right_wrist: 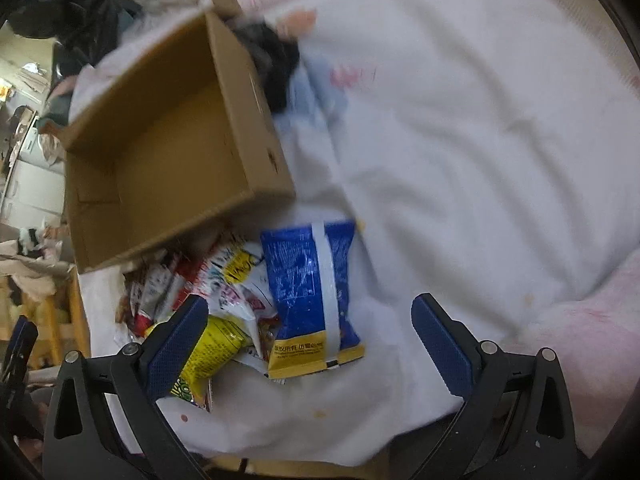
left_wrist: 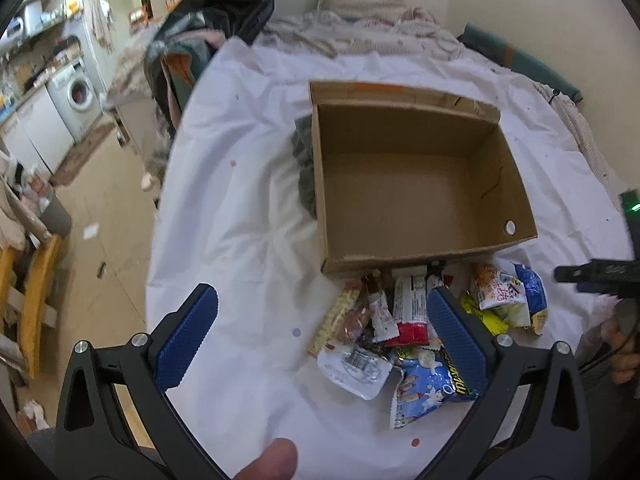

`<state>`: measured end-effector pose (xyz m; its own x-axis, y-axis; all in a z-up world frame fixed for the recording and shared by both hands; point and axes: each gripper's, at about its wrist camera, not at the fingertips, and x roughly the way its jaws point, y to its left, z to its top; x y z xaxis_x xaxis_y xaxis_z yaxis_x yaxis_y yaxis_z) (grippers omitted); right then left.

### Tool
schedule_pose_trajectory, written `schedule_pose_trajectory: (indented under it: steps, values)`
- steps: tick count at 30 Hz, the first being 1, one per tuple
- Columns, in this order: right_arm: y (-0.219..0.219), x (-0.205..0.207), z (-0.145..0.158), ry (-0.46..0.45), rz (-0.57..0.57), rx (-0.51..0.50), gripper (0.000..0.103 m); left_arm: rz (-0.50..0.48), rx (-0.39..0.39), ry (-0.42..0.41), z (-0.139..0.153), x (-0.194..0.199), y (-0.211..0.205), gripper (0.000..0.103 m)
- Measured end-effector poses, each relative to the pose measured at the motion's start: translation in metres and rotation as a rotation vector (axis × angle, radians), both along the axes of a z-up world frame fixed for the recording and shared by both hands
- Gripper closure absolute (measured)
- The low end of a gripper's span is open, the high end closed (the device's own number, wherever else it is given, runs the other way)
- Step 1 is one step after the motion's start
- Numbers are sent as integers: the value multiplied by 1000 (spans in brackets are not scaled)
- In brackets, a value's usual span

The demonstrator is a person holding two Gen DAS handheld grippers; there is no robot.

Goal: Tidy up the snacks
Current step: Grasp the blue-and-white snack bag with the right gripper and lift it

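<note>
Hovering wide-jawed, right gripper (right_wrist: 310,340) over blue packet (right_wrist: 310,292) just beside cardboard box (right_wrist: 256,120); best straddling narrow sides squarely, left gripper (left_wrist: 322,332) empty, wide.

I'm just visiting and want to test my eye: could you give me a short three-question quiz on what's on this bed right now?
1. True or false: the cardboard box already has snacks in it.
2. Where does the pile of snack packets lie? A) inside the box B) on the white sheet just outside the box's near wall C) on the floor
3. In the right wrist view, what colour is the large packet between the right gripper fingers, and are the pads touching it?

Key:
1. False; it is empty.
2. B.
3. Blue with a yellow bottom band and a white stripe; no, the jaws stand wide open and clear of it.
</note>
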<state>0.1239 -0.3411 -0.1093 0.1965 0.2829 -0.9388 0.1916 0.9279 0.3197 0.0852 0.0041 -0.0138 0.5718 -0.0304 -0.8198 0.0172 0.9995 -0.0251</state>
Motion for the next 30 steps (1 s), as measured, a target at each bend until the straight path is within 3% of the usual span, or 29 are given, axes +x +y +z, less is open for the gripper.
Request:
schedule_pose_trajectory:
  steps: [3, 13, 15, 17, 23, 27, 30]
  values:
    - [0, 9, -28, 90, -19, 53, 22, 11, -29, 28, -12, 1, 4, 0]
    - [-14, 11, -65, 196, -104, 139, 23, 32, -68, 57, -19, 4, 8, 0]
    - [-12, 13, -64, 188, -73, 141, 34, 24, -71, 58, -18, 5, 7, 0]
    - [-11, 13, -62, 173, -66, 145, 37, 26, -41, 51, -17, 5, 4, 0]
    - [-12, 9, -50, 122, -47, 116, 65, 19, -32, 56, -20, 5, 3, 0]
    - [-12, 3, -33, 51, -60, 101, 69, 29, -32, 59, -21, 3, 7, 0]
    - [-21, -6, -8, -55, -102, 124, 71, 43, -29, 69, -24, 2, 10, 0]
